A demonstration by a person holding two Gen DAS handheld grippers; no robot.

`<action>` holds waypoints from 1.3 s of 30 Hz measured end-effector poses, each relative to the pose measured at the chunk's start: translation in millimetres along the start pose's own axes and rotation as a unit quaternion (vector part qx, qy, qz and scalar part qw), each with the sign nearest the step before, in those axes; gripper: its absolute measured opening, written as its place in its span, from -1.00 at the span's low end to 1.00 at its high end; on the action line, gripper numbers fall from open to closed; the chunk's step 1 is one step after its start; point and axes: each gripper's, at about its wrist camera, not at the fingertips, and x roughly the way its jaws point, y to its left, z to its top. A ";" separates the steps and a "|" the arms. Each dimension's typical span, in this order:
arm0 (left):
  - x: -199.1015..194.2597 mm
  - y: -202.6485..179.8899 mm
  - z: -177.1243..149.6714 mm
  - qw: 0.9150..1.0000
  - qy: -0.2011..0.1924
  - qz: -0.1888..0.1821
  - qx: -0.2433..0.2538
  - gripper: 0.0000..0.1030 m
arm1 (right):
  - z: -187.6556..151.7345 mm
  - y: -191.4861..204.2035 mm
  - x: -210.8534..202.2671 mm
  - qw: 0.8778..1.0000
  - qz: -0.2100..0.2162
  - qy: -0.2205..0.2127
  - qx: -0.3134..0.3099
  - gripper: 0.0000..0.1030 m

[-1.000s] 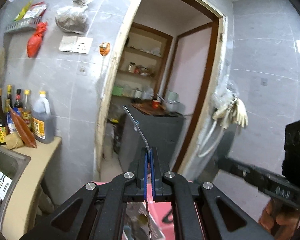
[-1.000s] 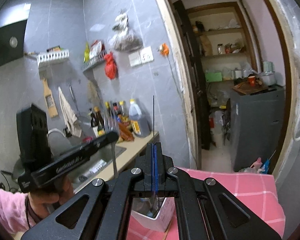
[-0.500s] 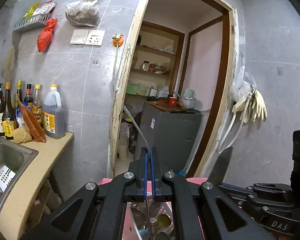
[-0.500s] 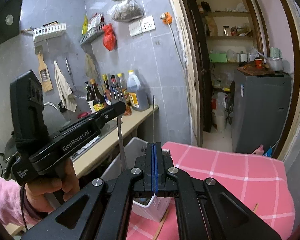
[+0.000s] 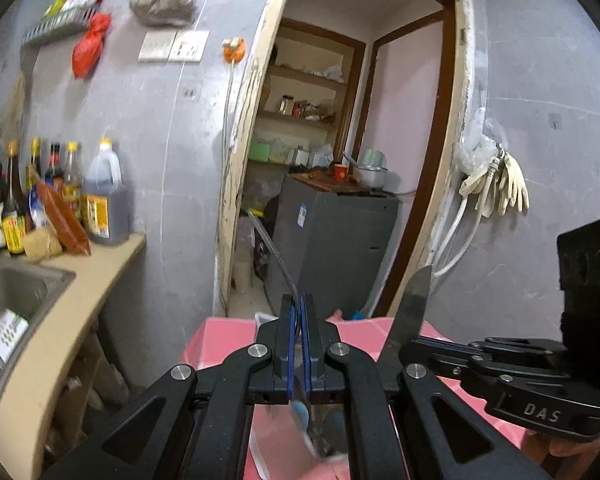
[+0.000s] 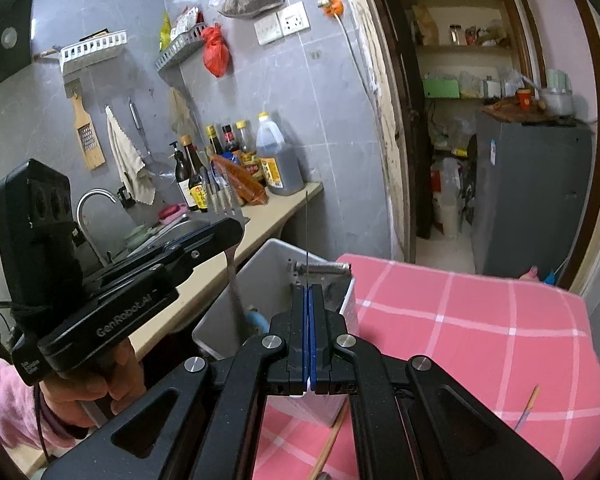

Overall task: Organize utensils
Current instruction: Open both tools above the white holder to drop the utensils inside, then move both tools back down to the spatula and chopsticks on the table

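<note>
My left gripper (image 5: 299, 308) is shut on a metal fork (image 6: 231, 248), tines up and handle down in a white utensil holder (image 6: 260, 276); the fork shows edge-on as a thin curved strip (image 5: 274, 254) in the left wrist view. My right gripper (image 6: 307, 298) is shut on a table knife (image 5: 410, 308), blade up, seen edge-on as a thin line (image 6: 306, 236) in the right wrist view. The right gripper (image 5: 452, 354) is just right of the left one (image 6: 204, 240), over the holder on the pink checked tablecloth (image 6: 480, 312).
Chopsticks (image 6: 330, 446) lie on the cloth near the holder, another stick (image 6: 528, 404) to the right. A counter (image 5: 80, 292) with sink (image 5: 12, 292) and sauce bottles (image 5: 60, 192) is at left. A doorway with a grey cabinet (image 5: 332, 248) is behind the table.
Both grippers have come down toward the white holder and closer together. The fork's handle now reaches into the holder, and the knife now shows beside my left gripper.
</note>
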 end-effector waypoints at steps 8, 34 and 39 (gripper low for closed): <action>-2.8 7.4 -7.7 0.999 0.039 -0.027 -0.026 -0.92 | -10.2 -4.6 0.4 1.000 0.000 0.013 0.023 -0.67; -127.5 -58.6 -10.9 0.999 -0.007 -0.041 -0.012 0.98 | -36.9 16.7 -226.6 0.973 -0.151 -0.143 0.100 0.98; -153.2 -84.1 -20.2 0.999 0.008 -0.050 0.018 0.99 | -47.9 28.3 -275.8 0.967 -0.179 -0.151 0.103 0.98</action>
